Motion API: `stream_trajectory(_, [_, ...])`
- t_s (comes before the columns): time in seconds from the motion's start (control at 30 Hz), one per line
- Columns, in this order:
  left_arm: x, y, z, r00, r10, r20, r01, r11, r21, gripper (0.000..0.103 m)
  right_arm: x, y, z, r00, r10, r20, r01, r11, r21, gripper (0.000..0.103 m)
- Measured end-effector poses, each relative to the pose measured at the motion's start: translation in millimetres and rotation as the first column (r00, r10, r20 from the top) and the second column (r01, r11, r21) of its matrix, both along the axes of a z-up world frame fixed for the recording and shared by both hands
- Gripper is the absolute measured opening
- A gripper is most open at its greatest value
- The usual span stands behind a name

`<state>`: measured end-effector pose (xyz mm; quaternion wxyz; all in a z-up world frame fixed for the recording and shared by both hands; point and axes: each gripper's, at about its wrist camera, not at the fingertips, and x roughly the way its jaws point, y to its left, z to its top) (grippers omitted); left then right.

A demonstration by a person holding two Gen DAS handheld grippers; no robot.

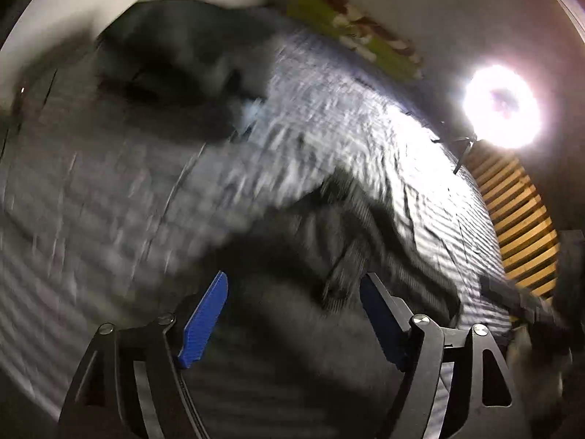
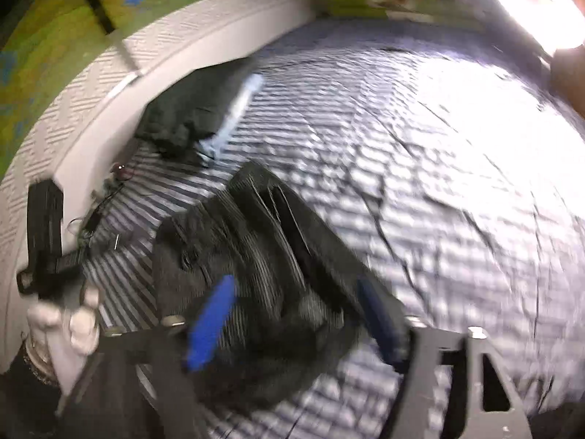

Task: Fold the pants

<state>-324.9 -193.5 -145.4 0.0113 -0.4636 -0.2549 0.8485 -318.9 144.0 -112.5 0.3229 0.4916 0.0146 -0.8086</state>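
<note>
Dark pants lie bunched on a striped bed cover, blurred by motion. My right gripper hovers just above their near end, open, its blue pads spread with nothing clamped between them. In the left wrist view the same pants lie right ahead of my left gripper, which is also open and holds nothing. The left gripper's body and a white-gloved hand show at the left edge of the right wrist view.
A second heap of dark clothes with a pale blue piece lies against the white wall. A bright lamp glares at the right, above wooden slats. Small cables and clutter sit by the wall.
</note>
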Motion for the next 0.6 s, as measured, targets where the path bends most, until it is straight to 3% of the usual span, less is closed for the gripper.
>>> stream_trajectory(0.1, [22.9, -9.1, -28.6, 0.992, 0.068, 0.108, -0.084, 0.986, 0.145, 0.083, -22.6, -21.3, -11.6, 0.994, 0.113, 0.008, -0.113, 0.993, 0.042, 0.077])
stream_trajectory(0.17, [26.8, -9.2, -44.4, 0.985, 0.082, 0.152, -0.112, 0.973, 0.201, 0.083, -36.7, -37.1, -24.8, 0.985, 0.172, 0.02, -0.173, 0.981, 0.088, 0.077])
stream_trajectory(0.3, [21.2, 0.2, -67.0, 0.977, 0.096, 0.189, -0.141, 0.959, 0.245, 0.083, -55.6, -54.8, -46.0, 0.972, 0.23, 0.051, -0.236, 0.955, 0.181, 0.077])
stream_trajectory(0.43, [11.3, 13.1, -71.0, 0.979, 0.094, 0.179, -0.133, 0.966, 0.221, 0.087, -65.3, -62.9, -65.5, 0.955, 0.279, 0.099, -0.294, 0.929, 0.224, 0.077])
stream_trajectory(0.6, [1.8, 17.4, -73.8, 0.98, 0.108, 0.168, -0.148, 0.957, 0.249, 0.083, -68.5, -72.2, -95.1, 0.917, 0.323, 0.233, -0.363, 0.919, 0.156, 0.077])
